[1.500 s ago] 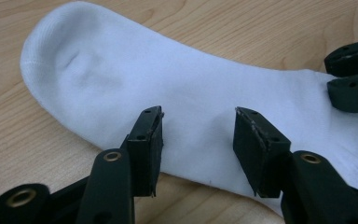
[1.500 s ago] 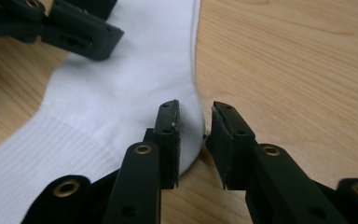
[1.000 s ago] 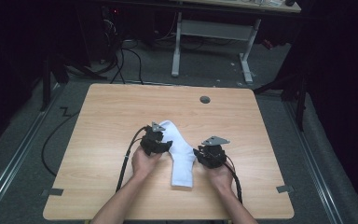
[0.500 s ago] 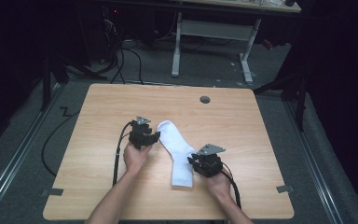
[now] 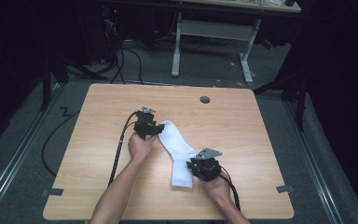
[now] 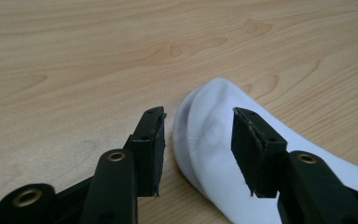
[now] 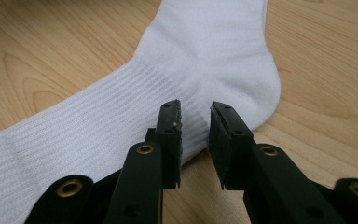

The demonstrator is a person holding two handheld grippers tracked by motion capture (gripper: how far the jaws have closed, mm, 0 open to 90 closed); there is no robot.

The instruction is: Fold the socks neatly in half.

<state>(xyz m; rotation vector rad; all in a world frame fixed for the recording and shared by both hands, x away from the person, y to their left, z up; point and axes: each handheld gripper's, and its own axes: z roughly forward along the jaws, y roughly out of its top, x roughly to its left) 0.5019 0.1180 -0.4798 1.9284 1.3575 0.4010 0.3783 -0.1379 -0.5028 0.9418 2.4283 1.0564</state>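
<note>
Both forearms come in from the near edge of the table (image 5: 242, 116). The left hand (image 5: 140, 146) holds the left gripper (image 5: 154, 132) at the far end of the white sock (image 5: 179, 151), which lies flat at the table's middle, bent at the heel. The right hand (image 5: 216, 185) holds the right gripper (image 5: 195, 167) against the sock's near part, on its right edge. The left gripper view shows its jaws spread, having just been closing, one over the sock's rounded end (image 6: 214, 140) and one over bare wood, pressing nothing. The right gripper view shows its jaws narrowly apart above the ribbed part (image 7: 121, 102) near the heel, gripping nothing.
</note>
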